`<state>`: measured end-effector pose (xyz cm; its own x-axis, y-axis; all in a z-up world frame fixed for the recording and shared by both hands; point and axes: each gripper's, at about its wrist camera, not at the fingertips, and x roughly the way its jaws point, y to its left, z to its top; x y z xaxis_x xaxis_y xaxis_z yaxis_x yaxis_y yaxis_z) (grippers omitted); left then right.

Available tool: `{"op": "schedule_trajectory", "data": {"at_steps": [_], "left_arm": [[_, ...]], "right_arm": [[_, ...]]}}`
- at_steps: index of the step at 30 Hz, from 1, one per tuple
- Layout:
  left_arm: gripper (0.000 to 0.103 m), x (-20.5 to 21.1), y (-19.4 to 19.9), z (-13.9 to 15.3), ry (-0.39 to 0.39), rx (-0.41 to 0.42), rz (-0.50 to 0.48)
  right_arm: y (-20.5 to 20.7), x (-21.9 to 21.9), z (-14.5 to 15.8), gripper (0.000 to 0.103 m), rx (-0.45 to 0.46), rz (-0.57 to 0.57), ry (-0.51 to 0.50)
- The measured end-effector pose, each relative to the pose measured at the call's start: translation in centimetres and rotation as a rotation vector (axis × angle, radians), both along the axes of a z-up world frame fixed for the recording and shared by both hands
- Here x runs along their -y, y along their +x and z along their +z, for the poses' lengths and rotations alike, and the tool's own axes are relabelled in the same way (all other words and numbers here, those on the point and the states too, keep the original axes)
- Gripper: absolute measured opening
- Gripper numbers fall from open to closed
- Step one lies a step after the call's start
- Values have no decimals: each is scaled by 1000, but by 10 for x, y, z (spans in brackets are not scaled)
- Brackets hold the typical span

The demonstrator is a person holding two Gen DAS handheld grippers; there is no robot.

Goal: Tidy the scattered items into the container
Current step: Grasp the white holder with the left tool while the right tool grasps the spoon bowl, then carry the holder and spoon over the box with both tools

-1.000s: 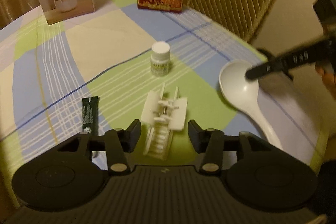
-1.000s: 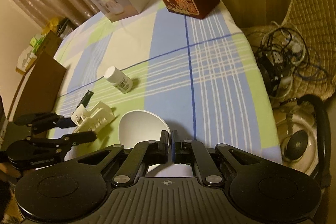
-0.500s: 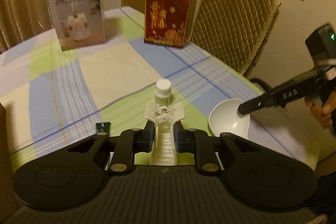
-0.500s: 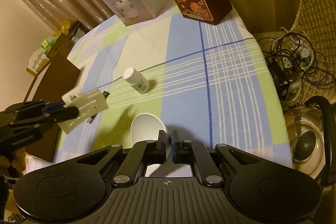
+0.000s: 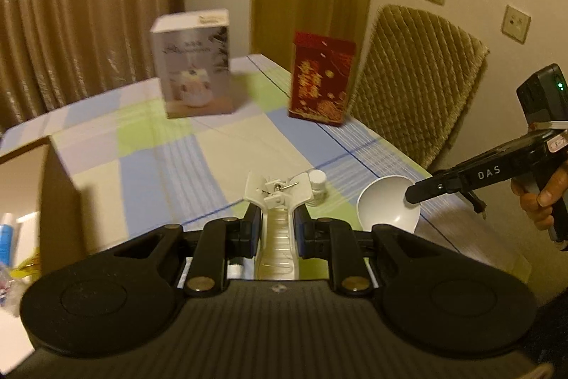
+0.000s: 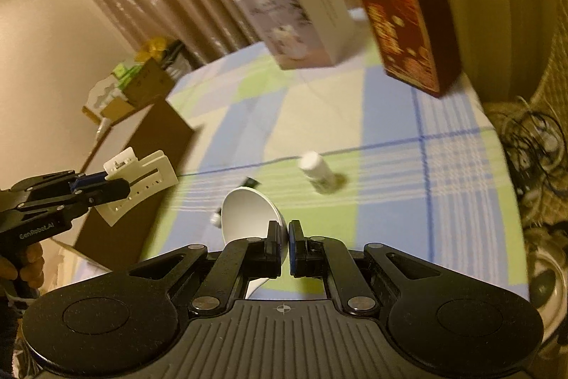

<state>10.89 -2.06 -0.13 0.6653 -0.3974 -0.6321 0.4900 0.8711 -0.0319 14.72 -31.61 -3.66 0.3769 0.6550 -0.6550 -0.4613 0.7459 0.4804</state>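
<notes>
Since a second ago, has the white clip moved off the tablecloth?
Yes. The white clip lay on the tablecloth near the small white bottle; now the left gripper holds it raised beside the cardboard box.

The left gripper (image 5: 277, 229) is clamping a white plastic clip (image 5: 277, 201) above the table's near edge (image 5: 443, 237), while the right gripper (image 5: 413, 194) is pinching a white ladle (image 5: 385, 206) beside it.

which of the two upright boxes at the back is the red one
The red box with gold print, nearest the chair; the white box stands nearer the curtain.
</notes>
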Motion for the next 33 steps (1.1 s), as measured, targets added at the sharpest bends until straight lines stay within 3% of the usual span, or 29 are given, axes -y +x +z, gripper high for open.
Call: {"op": "schedule_trajectory", "data": {"at_steps": [14,33], "left_arm": [[16,-94,-42,38,-20,74,116],[16,-255,-60,62,-2,134,253]], "right_arm": [[-33,-79,50,7,67,86,42],[-47,-261,91,7,145,258,151]]}}
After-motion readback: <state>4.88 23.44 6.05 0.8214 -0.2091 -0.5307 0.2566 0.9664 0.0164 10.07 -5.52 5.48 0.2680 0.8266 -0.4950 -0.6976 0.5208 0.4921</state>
